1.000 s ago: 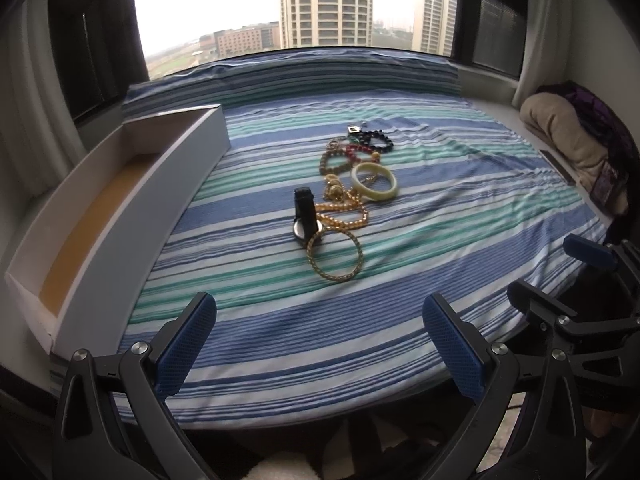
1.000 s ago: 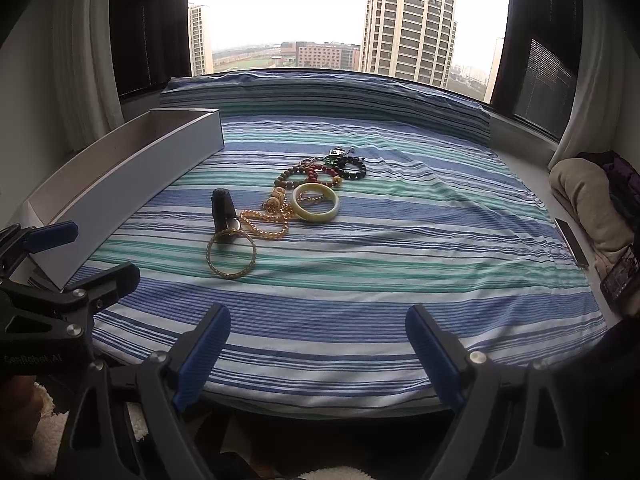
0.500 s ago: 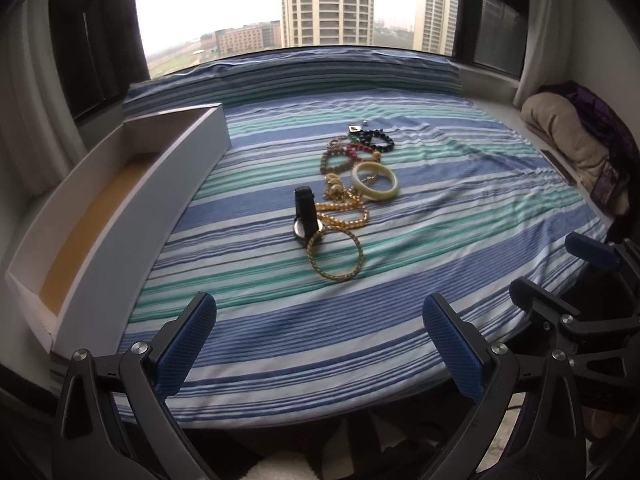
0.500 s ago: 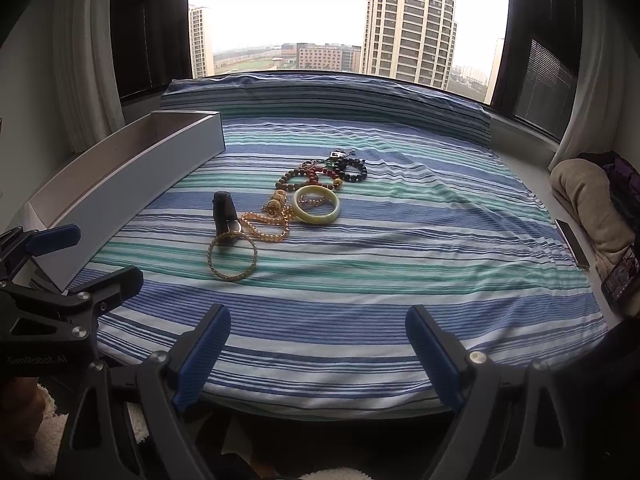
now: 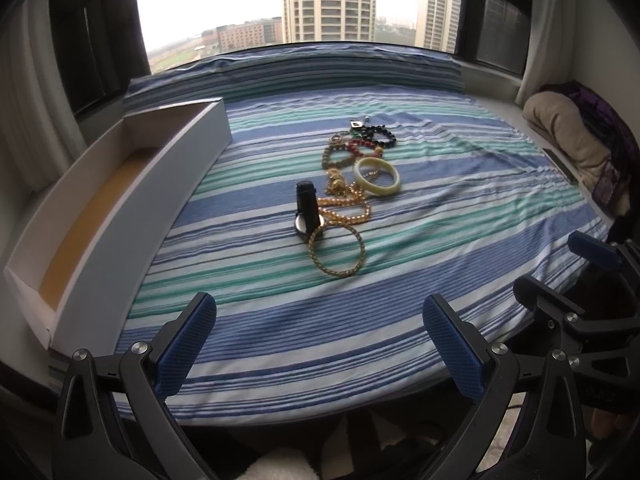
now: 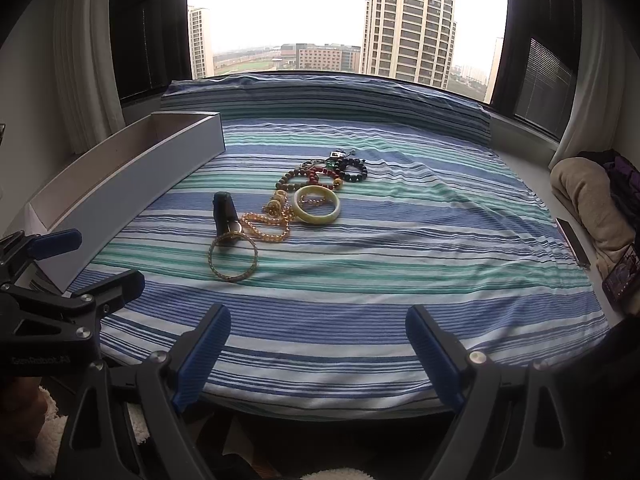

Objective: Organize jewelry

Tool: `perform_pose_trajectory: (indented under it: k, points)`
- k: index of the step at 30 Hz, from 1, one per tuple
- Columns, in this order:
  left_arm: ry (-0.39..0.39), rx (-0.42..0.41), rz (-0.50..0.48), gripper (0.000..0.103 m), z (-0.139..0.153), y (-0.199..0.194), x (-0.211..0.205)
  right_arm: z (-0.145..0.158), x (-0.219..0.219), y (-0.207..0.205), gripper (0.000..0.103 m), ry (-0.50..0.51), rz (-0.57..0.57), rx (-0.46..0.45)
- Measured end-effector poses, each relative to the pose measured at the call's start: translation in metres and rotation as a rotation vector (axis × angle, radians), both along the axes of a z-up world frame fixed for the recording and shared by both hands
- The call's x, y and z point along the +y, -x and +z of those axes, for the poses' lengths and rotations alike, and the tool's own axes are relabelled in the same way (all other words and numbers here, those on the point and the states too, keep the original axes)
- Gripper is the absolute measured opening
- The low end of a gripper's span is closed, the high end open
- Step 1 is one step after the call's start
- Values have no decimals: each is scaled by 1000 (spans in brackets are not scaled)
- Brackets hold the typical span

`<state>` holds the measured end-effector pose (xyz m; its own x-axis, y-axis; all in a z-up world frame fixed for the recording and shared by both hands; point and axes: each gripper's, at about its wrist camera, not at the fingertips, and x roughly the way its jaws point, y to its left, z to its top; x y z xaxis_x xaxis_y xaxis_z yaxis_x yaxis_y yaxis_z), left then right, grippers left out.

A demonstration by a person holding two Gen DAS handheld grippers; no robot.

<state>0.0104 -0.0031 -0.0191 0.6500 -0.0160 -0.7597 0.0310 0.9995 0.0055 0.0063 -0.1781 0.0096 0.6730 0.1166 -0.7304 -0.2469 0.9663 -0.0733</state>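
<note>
A pile of jewelry lies mid-bed on the striped sheet: a gold twisted bangle point(image 5: 337, 253) point(image 6: 233, 258), a black watch point(image 5: 307, 209) point(image 6: 225, 213), a gold bead chain point(image 5: 347, 209) point(image 6: 267, 227), a pale green bangle point(image 5: 377, 176) point(image 6: 317, 205) and beaded bracelets point(image 5: 358, 145) point(image 6: 320, 176). A long white open box point(image 5: 120, 208) point(image 6: 132, 176) lies at the left. My left gripper point(image 5: 320, 344) and right gripper point(image 6: 318, 352) are open and empty over the near edge, well short of the jewelry.
The striped sheet point(image 5: 460, 208) covers the bed by a window. A beige cushion and dark clothes point(image 5: 572, 140) point(image 6: 592, 200) lie at the right, with a flat dark device point(image 6: 572, 242) next to them. The other gripper shows in each view point(image 5: 580, 280) point(image 6: 60, 272).
Both views have shifted only slightly; the right wrist view has drawn a little nearer the bed. The jewelry and box have not moved.
</note>
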Motion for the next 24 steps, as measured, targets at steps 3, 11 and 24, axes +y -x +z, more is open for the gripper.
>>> perform_pose_trajectory:
  k: [3,11,24]
  points:
    - [1,1,1,103,-1,0,0,0,0,0,92,0,0,-1]
    - [-1,1,1,103,-1,0,1,0,0,0,92,-1,-2,-1]
    - [-3,2,2,103,-3,0,0,-1,0,0,92,-5,-3,-1]
